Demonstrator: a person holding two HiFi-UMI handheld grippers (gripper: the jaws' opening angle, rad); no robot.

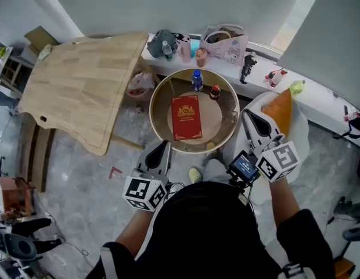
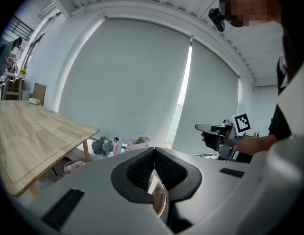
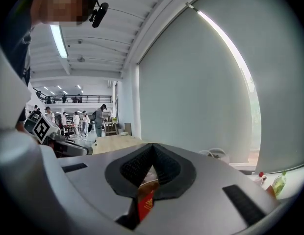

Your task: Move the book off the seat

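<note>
1. My left gripper (image 2: 153, 153) has its jaws together at the tips, with nothing caught between the dark ribbed pads (image 2: 139, 170)
2. My right gripper (image 3: 153, 148) looks the same: jaws together and empty, with only a sliver of red showing through the slit below the pads
3. In the head view both grippers are held near my body, side by side and apart from each other, pointing forward at the round table (image 1: 152, 106); neither touches it
4. The red book (image 1: 186, 117) lies flat on that wooden-rimmed round table, cover up, roughly in the middle, its long side running away from me
5. A blue bottle (image 1: 197, 80) and a small dark bottle (image 1: 215, 91) stand upright at the far edge of the same tabletop, just beyond the book and clear of it
6. To the right of the round table, under my right gripper in the head view, sits what looks like a white padded seat (image 1: 301, 129) with an orange cushion (image 1: 280, 110) on it; the book is not on it
7. To the left stands a large wooden table (image 1: 81, 80)
8. Along the far wall a white sill (image 1: 325, 100) carries a grey bag (image 1: 162, 42), a pink printed bag (image 1: 223, 44) and a few small items
</note>
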